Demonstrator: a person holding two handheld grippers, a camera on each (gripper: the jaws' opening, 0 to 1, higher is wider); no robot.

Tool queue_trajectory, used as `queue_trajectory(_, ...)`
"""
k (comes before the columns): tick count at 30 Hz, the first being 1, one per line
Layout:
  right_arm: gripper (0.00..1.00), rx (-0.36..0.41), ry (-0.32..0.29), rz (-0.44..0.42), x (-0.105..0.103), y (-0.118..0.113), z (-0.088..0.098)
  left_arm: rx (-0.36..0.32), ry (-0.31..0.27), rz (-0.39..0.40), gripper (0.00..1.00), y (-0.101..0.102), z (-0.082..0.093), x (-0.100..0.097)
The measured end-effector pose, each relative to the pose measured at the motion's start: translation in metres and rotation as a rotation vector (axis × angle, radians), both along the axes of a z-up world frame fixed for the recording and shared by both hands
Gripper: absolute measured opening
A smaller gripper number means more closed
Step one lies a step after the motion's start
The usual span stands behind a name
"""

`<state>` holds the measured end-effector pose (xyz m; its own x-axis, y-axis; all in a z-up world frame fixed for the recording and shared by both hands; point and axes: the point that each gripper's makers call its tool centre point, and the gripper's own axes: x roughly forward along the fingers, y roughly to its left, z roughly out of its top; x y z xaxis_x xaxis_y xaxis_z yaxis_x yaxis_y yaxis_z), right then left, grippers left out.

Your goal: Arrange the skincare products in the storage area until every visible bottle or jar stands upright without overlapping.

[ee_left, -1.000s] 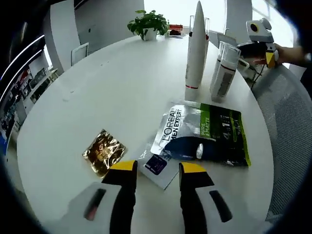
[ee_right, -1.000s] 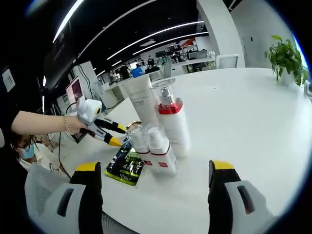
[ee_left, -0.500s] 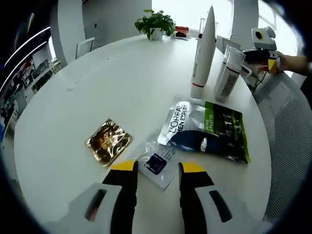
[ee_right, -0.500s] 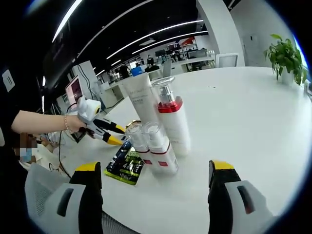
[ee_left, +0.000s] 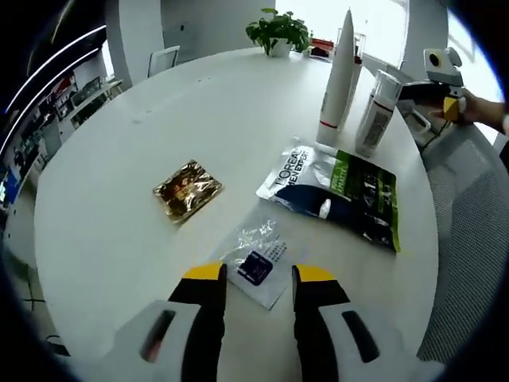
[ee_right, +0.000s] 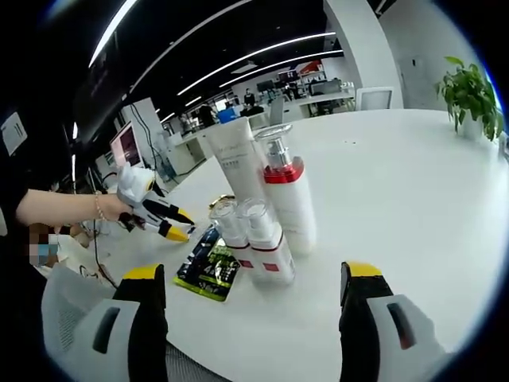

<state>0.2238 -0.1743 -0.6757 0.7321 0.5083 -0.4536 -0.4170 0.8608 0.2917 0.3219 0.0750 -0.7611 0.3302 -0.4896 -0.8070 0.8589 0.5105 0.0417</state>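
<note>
- Left gripper view: the left gripper (ee_left: 254, 278) is seen at 6 o'clock, its yellow-tipped jaws held slightly apart with nothing gripped.
- A clear sachet (ee_left: 256, 256) is seen flat on the white table (ee_left: 119, 207), between and just beyond the jaw tips.
- A gold sachet (ee_left: 187, 189) lies at 10 o'clock of the clear one, well apart from it.
- A L'Oréal pouch (ee_left: 338, 195) lies flat at 2 o'clock, near the clear sachet.
- A tall tube (ee_left: 339, 72) stands upright on its cap at 1 o'clock, just beyond the pouch.
- Small bottles (ee_left: 375, 115) stand beside the tube, to its right.
- A plant (ee_left: 280, 32) is placed at 12 o'clock, at the far table edge.
- The right gripper (ee_left: 445, 79) is held in a hand at 2 o'clock, past the bottles.
- Right gripper view: the right gripper (ee_right: 254, 282) is shown with jaws wide apart at the bottom, holding nothing.
- A pump bottle (ee_right: 288, 199) with a red collar stands upright at centre, the tube (ee_right: 235, 163) close behind it at 11 o'clock.
- The two small bottles (ee_right: 253, 239) stand touching in front of the pump bottle; whether they touch it cannot be told.
- The pouch (ee_right: 208, 269) lies at 9 o'clock of them.
- The left gripper (ee_right: 176, 224) hovers at 9 o'clock beyond the pouch.
</note>
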Motion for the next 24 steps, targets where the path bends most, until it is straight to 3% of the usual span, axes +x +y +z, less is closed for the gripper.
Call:
queue_trajectory(2,0.90,0.002,-0.001,0.003,0.000,0.001,0.001,-0.006,-0.015,-0.044,0.29,-0.004,0.004,-0.003)
queue_trajectory(4,0.91,0.003,-0.001,0.005,0.000,0.001,0.001,-0.015,0.006,-0.084,0.35,-0.007,0.005,-0.005)
queue_trajectory(6,0.91,0.006,-0.002,0.007,0.000,0.002,0.001,0.016,0.009,-0.138,0.39,-0.008,0.003,-0.005)
queue_trajectory(11,0.91,0.009,-0.005,0.007,0.000,0.002,0.002,0.021,0.034,-0.161,0.45,-0.013,-0.001,0.001)
queue_trajectory(16,0.91,0.012,-0.008,-0.003,0.000,0.001,0.003,0.051,0.096,-0.168,0.45,-0.014,-0.009,0.005)
queue_trajectory(24,0.90,0.013,-0.009,-0.013,0.001,-0.001,0.003,0.053,0.082,-0.166,0.38,-0.014,-0.005,0.008)
